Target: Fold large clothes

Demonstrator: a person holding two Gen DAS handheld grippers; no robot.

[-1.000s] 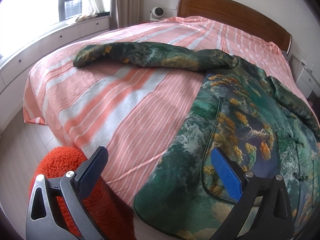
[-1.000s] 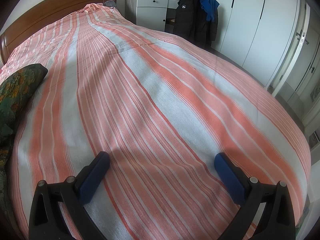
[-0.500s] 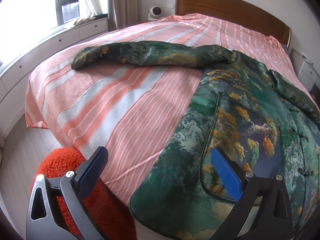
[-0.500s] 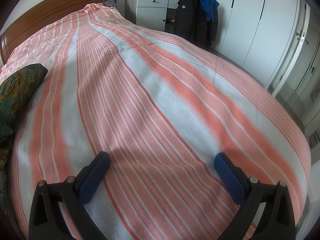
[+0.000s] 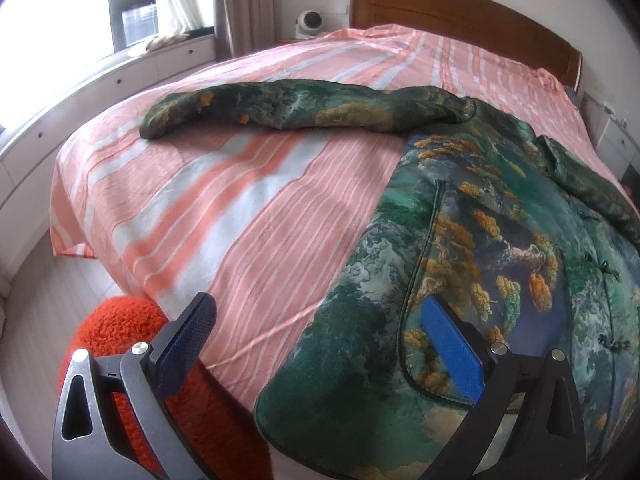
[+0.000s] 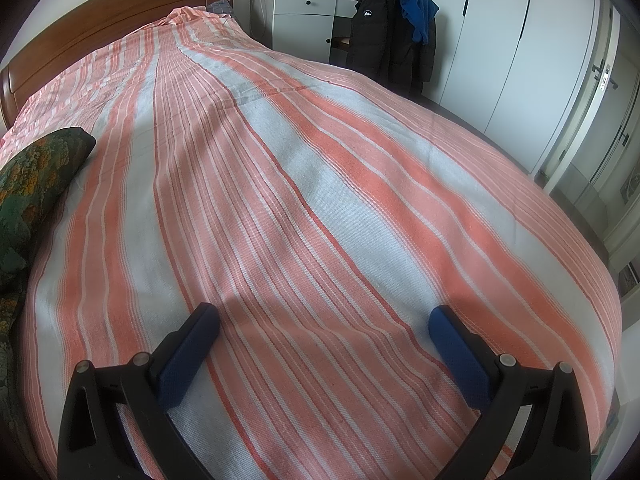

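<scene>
Left wrist view. A green garment printed with a landscape of orange foliage lies spread flat on the striped bedspread, occupying the right side of the picture. Its body runs lengthwise from the hem at the near edge of the bed toward the wooden headboard, collar end farthest away. One sleeve extends leftward across the bed, roughly perpendicular to the body, its cuff pointing toward the window. The left gripper hangs above the near edge with its fingers spread wide and nothing between them; the right-hand finger overlaps the garment's lower front panel in the picture (contact cannot be judged), while the other stands over an orange fuzzy item beside the bed. Compared with a second ago, the garment sits slightly lower and farther left in the picture, so the camera has shifted a little.

Right wrist view. The right gripper is held low over bare bedspread, fingers wide apart and empty. Only a dark edge of the garment enters at the left, well apart from the fingers. A dark jacket hangs by the white wardrobe beyond the bed. This view matches the earlier frames.
</scene>
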